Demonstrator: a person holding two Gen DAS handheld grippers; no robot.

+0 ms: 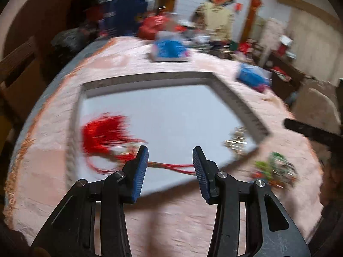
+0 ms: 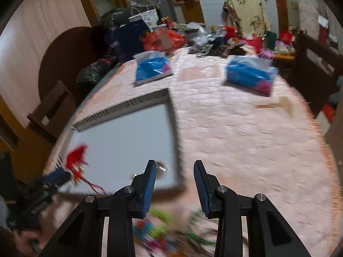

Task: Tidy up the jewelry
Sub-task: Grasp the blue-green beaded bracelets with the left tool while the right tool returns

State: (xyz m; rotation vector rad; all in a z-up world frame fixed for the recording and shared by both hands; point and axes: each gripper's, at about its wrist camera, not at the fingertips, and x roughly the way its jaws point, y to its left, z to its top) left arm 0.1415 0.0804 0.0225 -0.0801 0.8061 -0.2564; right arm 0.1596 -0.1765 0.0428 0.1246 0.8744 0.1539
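Note:
A white tray [image 1: 171, 81] with a grey rim lies on the pink tablecloth. In it lie a red tassel ornament [image 1: 105, 132] at the left and a silvery jewelry piece [image 1: 235, 141] at the right edge. My left gripper [image 1: 170, 165] is open and empty above the tray's near edge, over the tassel's red cord [image 1: 171, 166]. A green and multicoloured jewelry pile [image 1: 274, 169] lies on the cloth right of the tray. My right gripper [image 2: 174, 182] is open and empty above that pile [image 2: 163, 231], beside the tray's corner [image 2: 180, 171]. The tassel [image 2: 76, 158] shows at the left.
Two blue tissue packs [image 2: 152, 67] [image 2: 249, 75] lie farther back on the round table. A small brush [image 2: 276, 105] lies at the right. Bags and clutter [image 2: 163, 38] crowd the far edge. A wooden chair [image 2: 51, 107] stands at the left.

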